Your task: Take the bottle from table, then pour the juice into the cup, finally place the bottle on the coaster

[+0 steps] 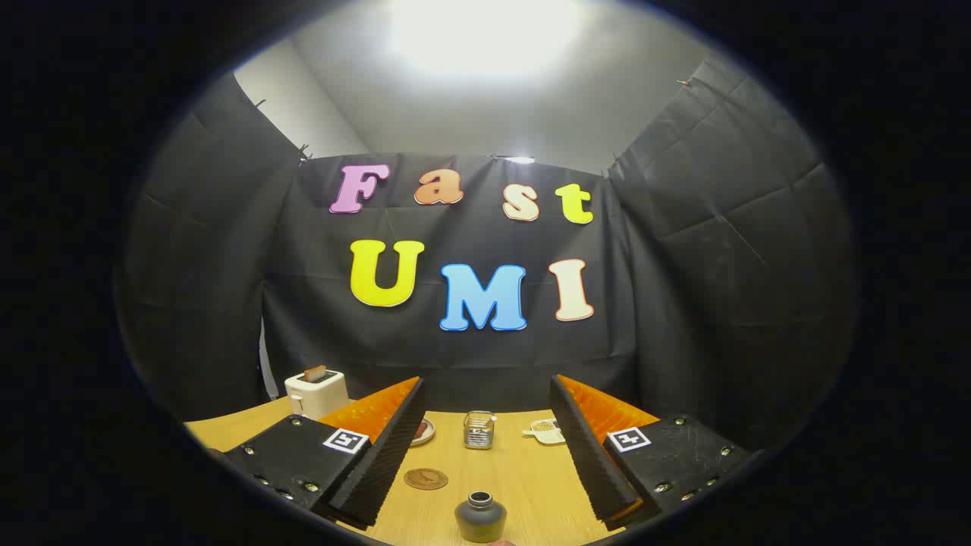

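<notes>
Dark grey and squat, the bottle (480, 517) stands upright on the wooden worktop (523, 478), between the two fingers of the gripper (485, 455) and low down near their roots, its round mouth open to view. The gripper is spread wide and grips nothing; neither finger touches the bottle.

Beyond the bottle, to its left, a round brown coaster (425, 478) lies flat on the worktop. Further on, roughly midway between the fingertips, stands a clear glass cup (479, 429). A small dish (422, 432) sits just past the left finger, a pale flat item (548, 430) near the right finger, and a white toaster (316, 392) at the far left.

The task looks to be at its first step: taking the bottle. The next move calls for lowering the fingers either side of the bottle's body, then closing squarely enough that it does not tip.
</notes>
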